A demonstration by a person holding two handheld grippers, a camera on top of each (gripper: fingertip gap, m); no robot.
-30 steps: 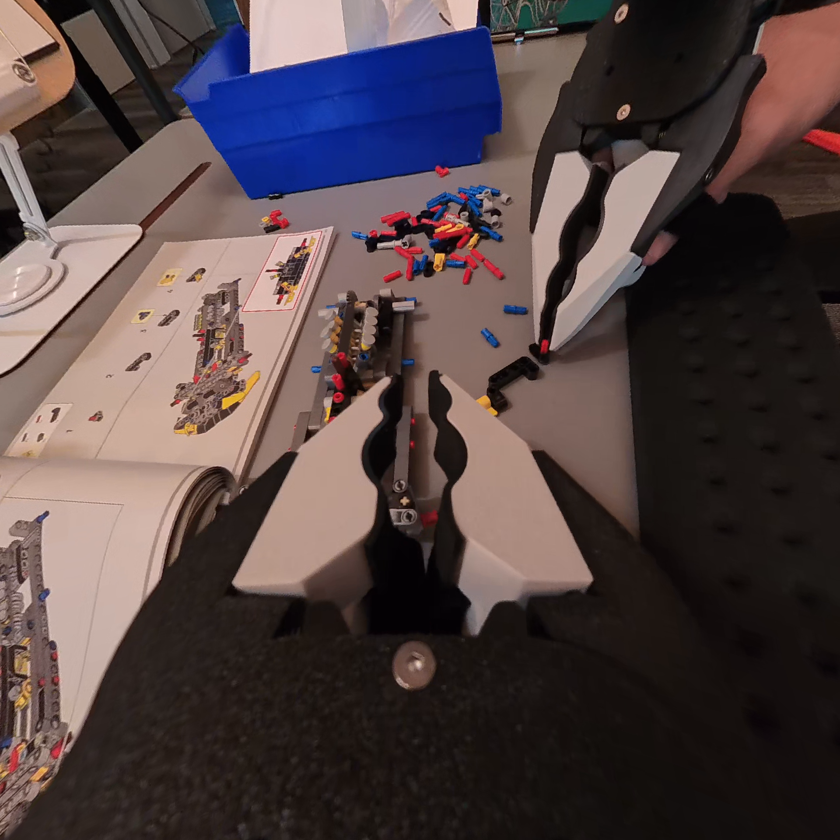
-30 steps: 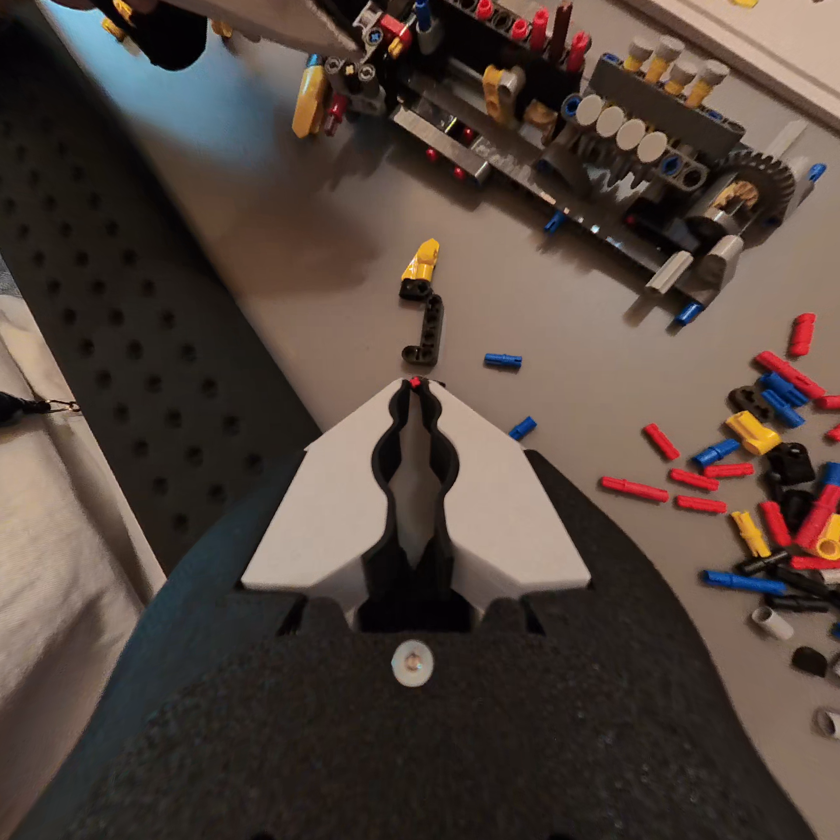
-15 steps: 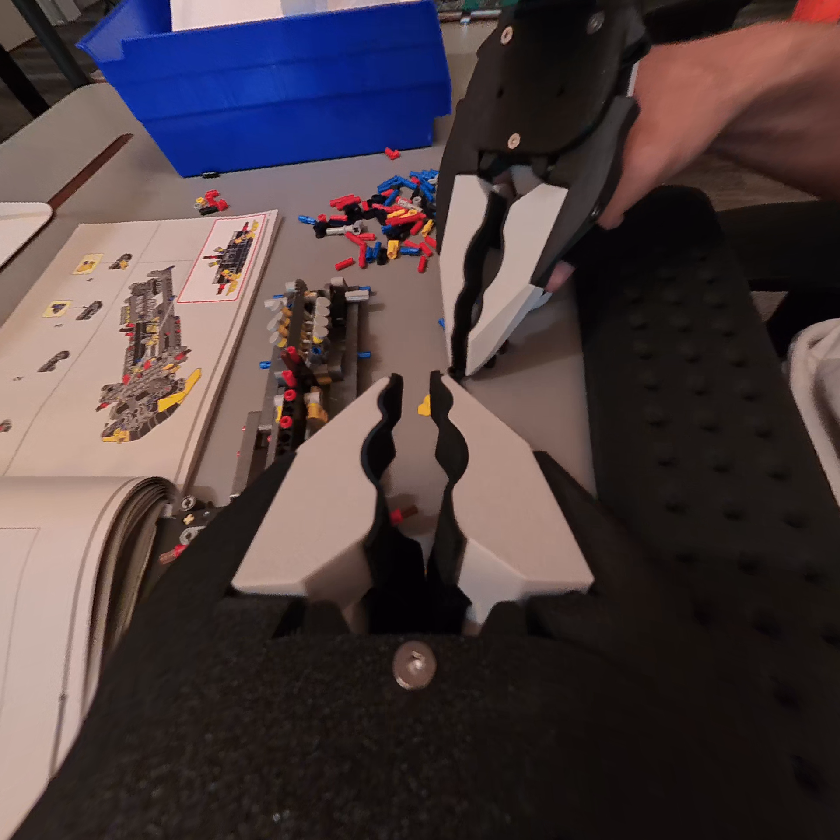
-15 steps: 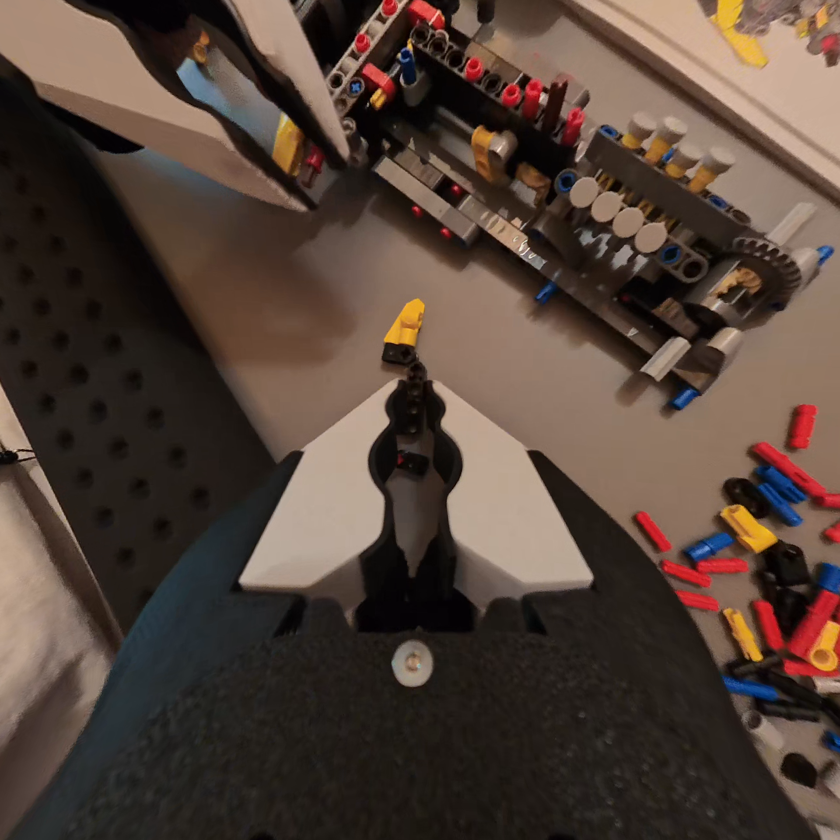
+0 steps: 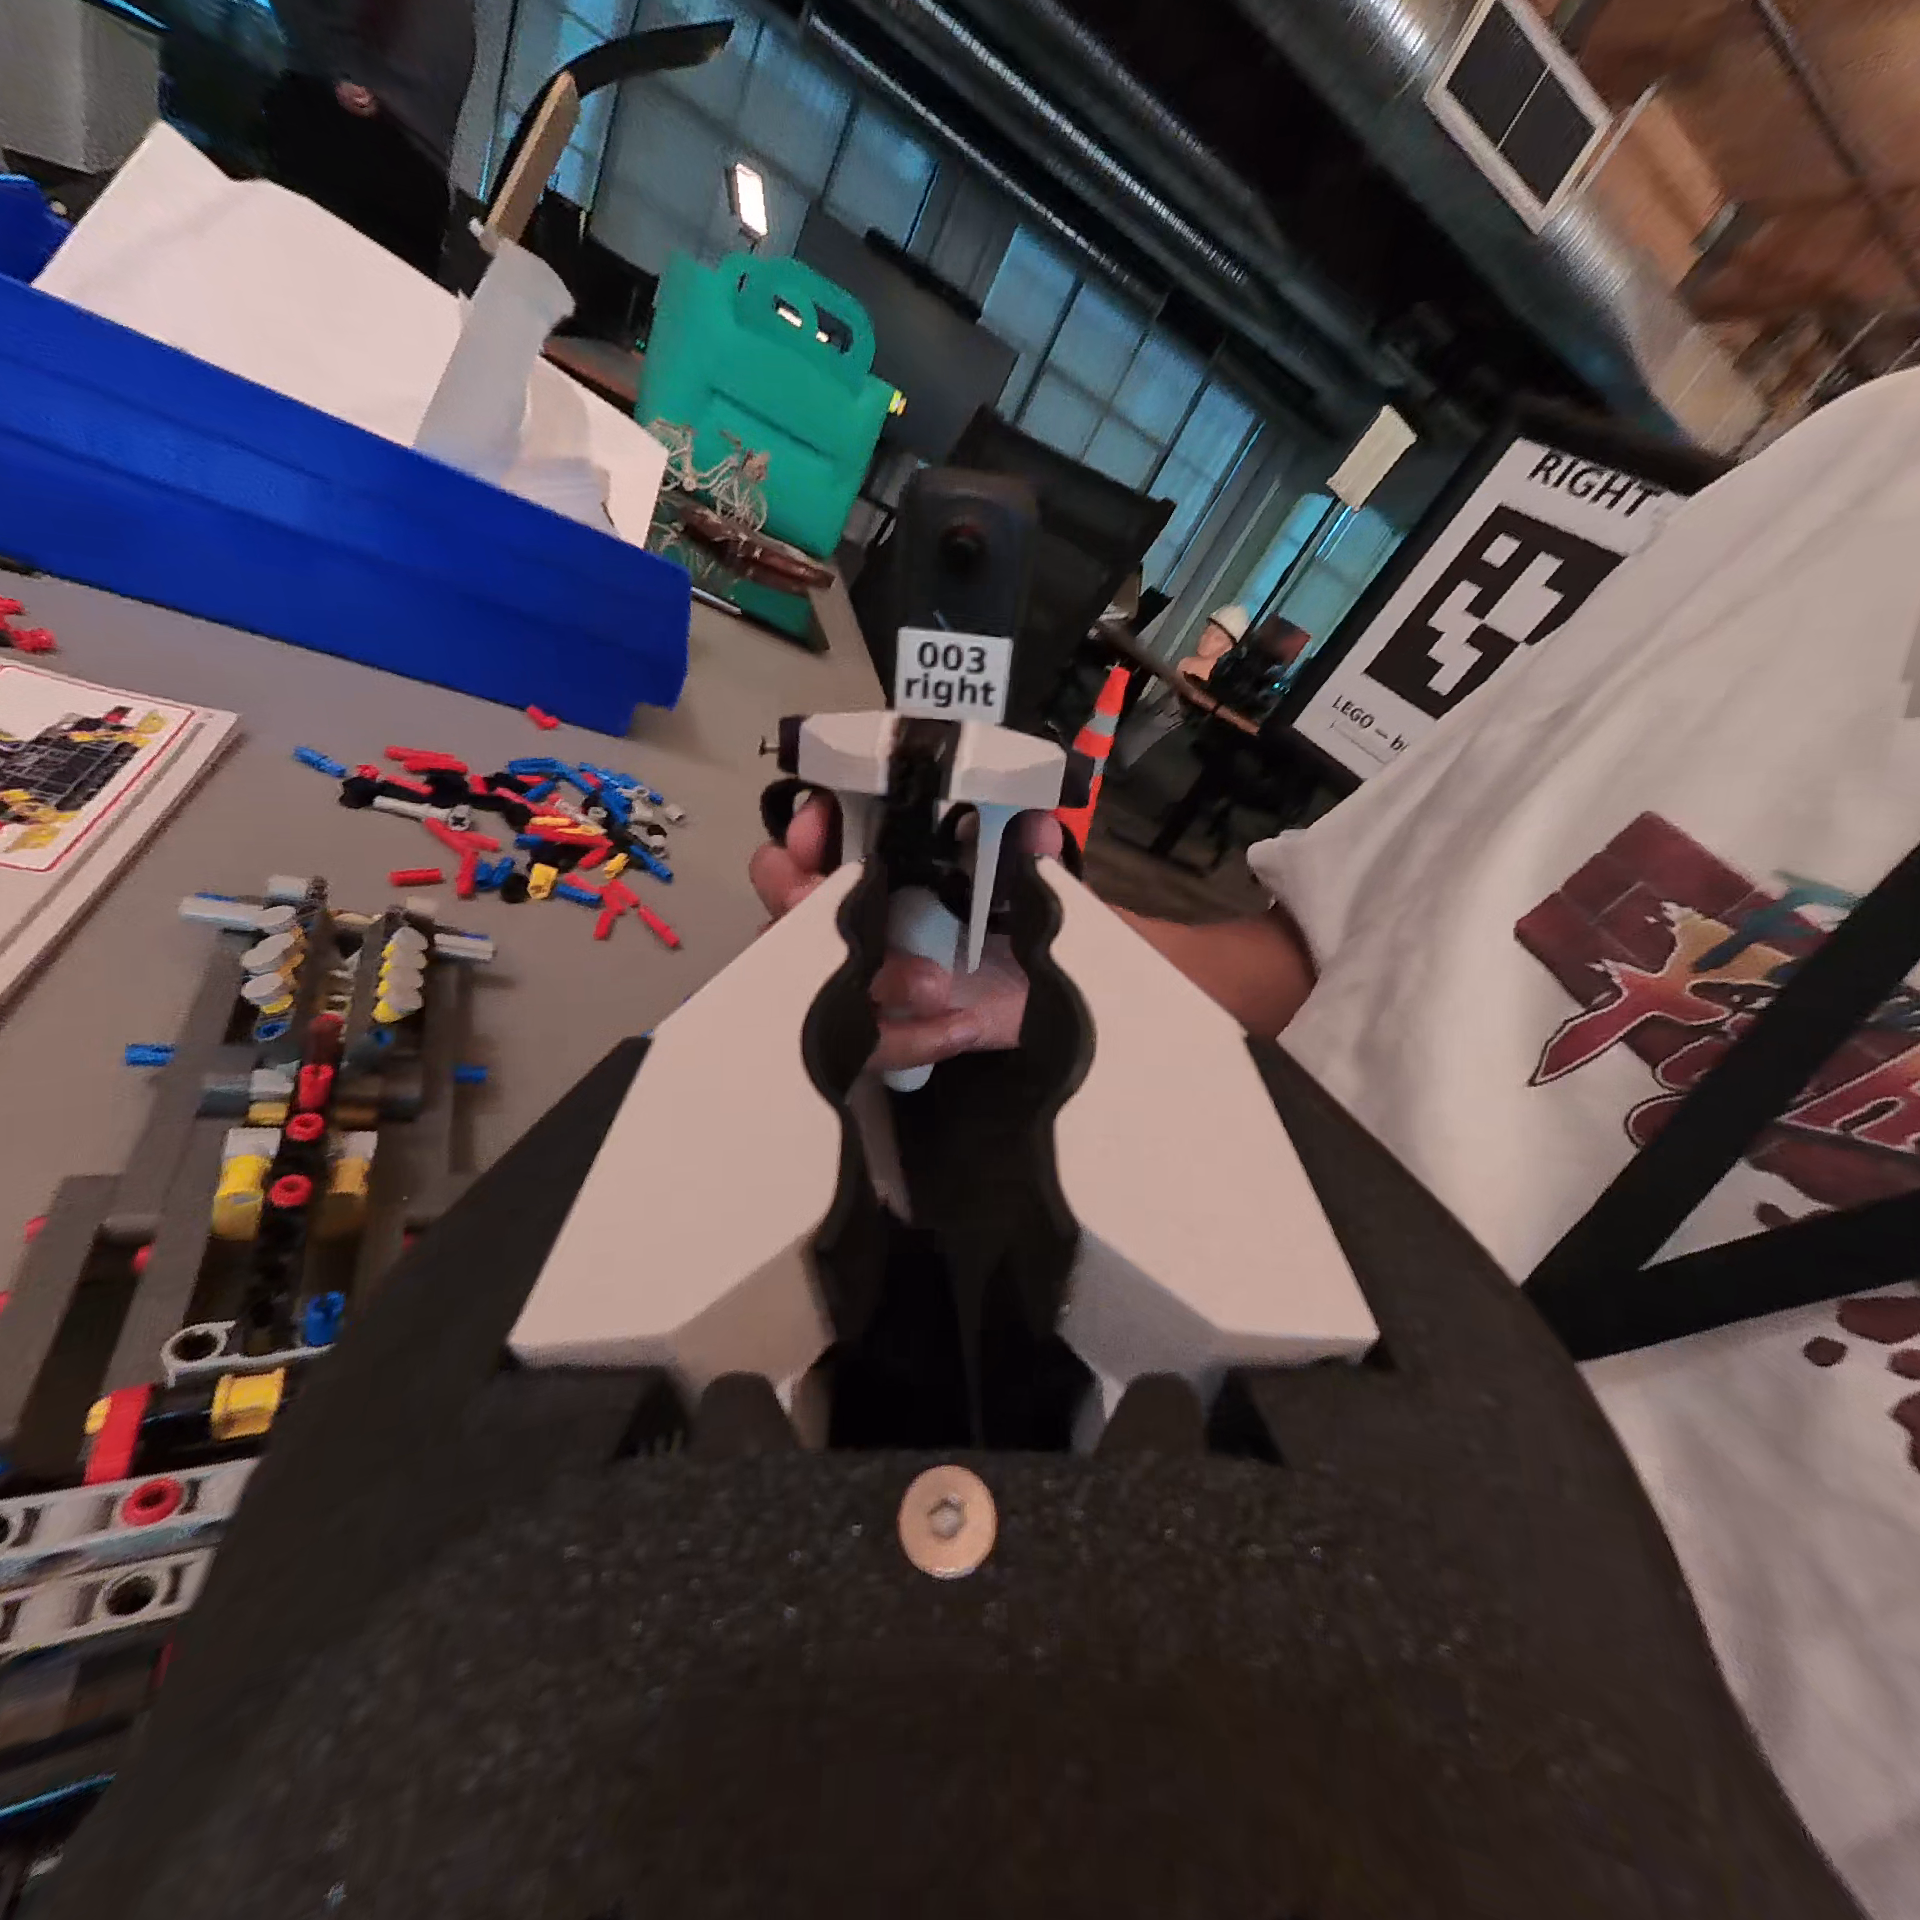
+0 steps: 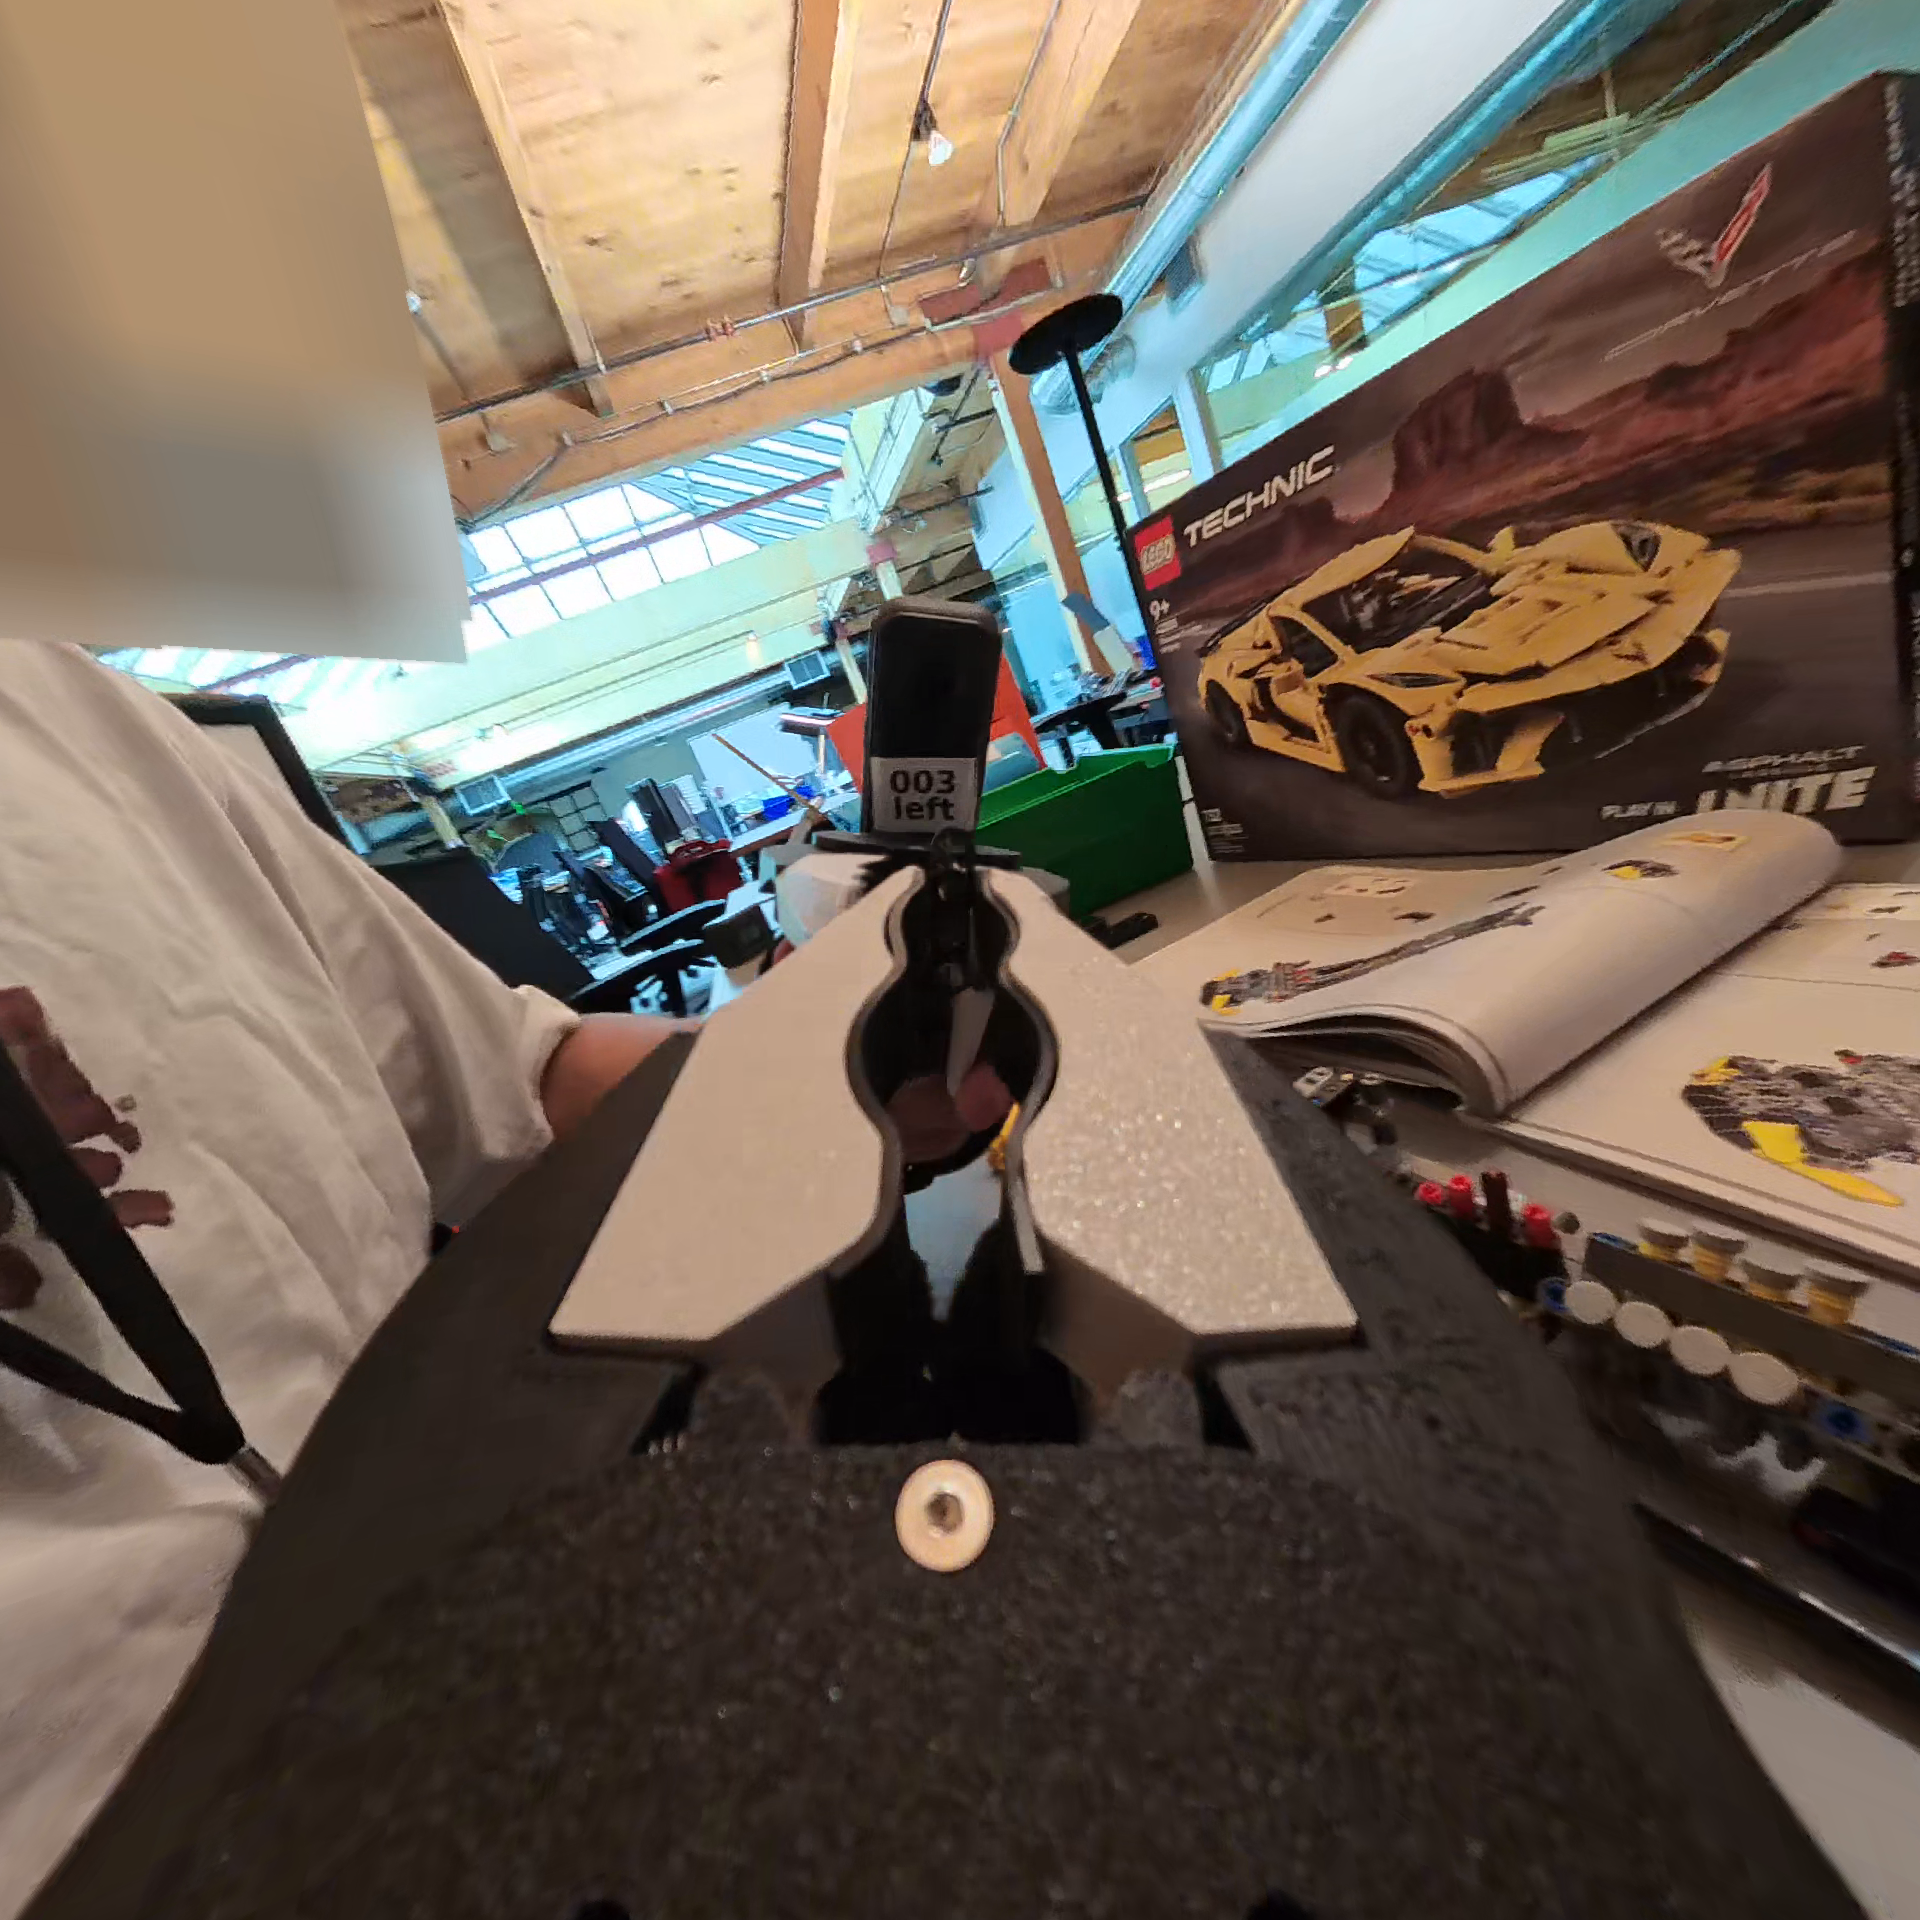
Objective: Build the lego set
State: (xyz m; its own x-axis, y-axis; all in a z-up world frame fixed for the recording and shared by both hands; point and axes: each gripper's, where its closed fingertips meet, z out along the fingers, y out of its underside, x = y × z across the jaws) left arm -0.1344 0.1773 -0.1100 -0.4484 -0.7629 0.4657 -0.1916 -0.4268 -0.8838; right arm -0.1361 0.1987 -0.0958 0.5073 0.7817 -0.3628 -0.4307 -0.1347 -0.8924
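Lego chassis [image 5: 312, 1122], part-built in grey and black with red and yellow pins, lies flat on the grey table [image 5: 644, 997].

Left wrist view: the chassis sits at lower left. Its long axis runs away from the camera, and the end with the row of pale discs points toward the loose pieces [image 5: 540, 821] and the blue bin [image 5: 312, 520]. The left gripper [image 5: 948, 883] is raised off the table with a narrow gap between its jaws and nothing clearly inside. The right gripper [image 5: 920, 790] faces it tip to tip, with a white-shirted person behind.

Right wrist view: the right gripper's jaws are almost closed, and a small black piece [image 6: 951, 850] appears pinched at the very tips (it is tiny and dark against the black lining). The chassis is at lower right, its axis slanting toward the bottom right corner, below the open instruction booklet [image 6: 1507, 997] and the set's box [image 6: 1558, 582].

The step looks like a mid-air hand-over or joining of the small piece. To do it well, keep both tips level and on one line, close the left jaws squarely on a free end before the right lets go, and move slowly so that nothing drops among the loose pieces
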